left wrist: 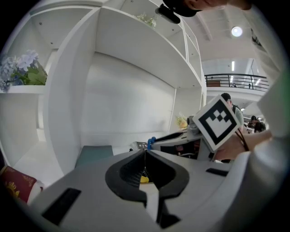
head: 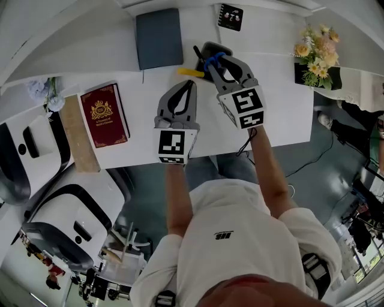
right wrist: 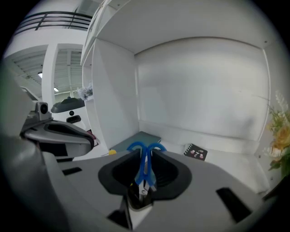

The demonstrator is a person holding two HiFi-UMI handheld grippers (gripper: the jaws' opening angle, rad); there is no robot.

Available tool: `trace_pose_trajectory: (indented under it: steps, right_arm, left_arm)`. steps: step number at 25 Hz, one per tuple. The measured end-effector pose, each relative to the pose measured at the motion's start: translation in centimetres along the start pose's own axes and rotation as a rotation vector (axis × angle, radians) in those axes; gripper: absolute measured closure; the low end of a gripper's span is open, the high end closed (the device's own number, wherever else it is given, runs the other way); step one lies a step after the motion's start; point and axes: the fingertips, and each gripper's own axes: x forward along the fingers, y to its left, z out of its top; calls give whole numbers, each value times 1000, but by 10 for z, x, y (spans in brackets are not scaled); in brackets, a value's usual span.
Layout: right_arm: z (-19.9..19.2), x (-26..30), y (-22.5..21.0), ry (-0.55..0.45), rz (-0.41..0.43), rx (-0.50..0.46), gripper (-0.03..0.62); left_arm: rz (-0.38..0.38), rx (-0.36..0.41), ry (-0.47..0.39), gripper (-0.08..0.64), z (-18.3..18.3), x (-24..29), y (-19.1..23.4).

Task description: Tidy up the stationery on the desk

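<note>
My right gripper (head: 212,60) is shut on a pair of blue-handled scissors (right wrist: 145,156); their handle loops stick out past the jaw tips and the blades sit back between the jaws. The scissors' handles (head: 213,58) hang over a dark object (head: 217,47) at the desk's back, mostly hidden by the gripper. A yellow item (head: 190,72) lies on the white desk (head: 282,108) just left of it. My left gripper (head: 192,83) is shut with nothing in it, its tips close to the yellow item (left wrist: 144,179). In the left gripper view the scissors' handles (left wrist: 152,141) show at the right gripper's tip.
A grey-blue notebook (head: 159,37) and a small black card (head: 230,17) lie at the back of the desk. A red book (head: 105,114) and a wooden strip (head: 78,135) sit at the left. Flowers (head: 318,51) stand at the right, and white shelf walls rise behind.
</note>
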Motion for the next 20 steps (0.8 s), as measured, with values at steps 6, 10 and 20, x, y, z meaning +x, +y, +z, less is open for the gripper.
trace_pose_trajectory:
  steps: [6,10,20]
  right_arm:
    - [-20,13,2,66,25,-7,473]
    - [-18,9,2,56,17,0,494]
    - [5,-36,13,-41,5,1,572]
  left_arm:
    - [2,-2,7,560,-2,2,1]
    - [6,-2,4,560,-1,1,2]
    - [5,9,-26,560,12,-10,0]
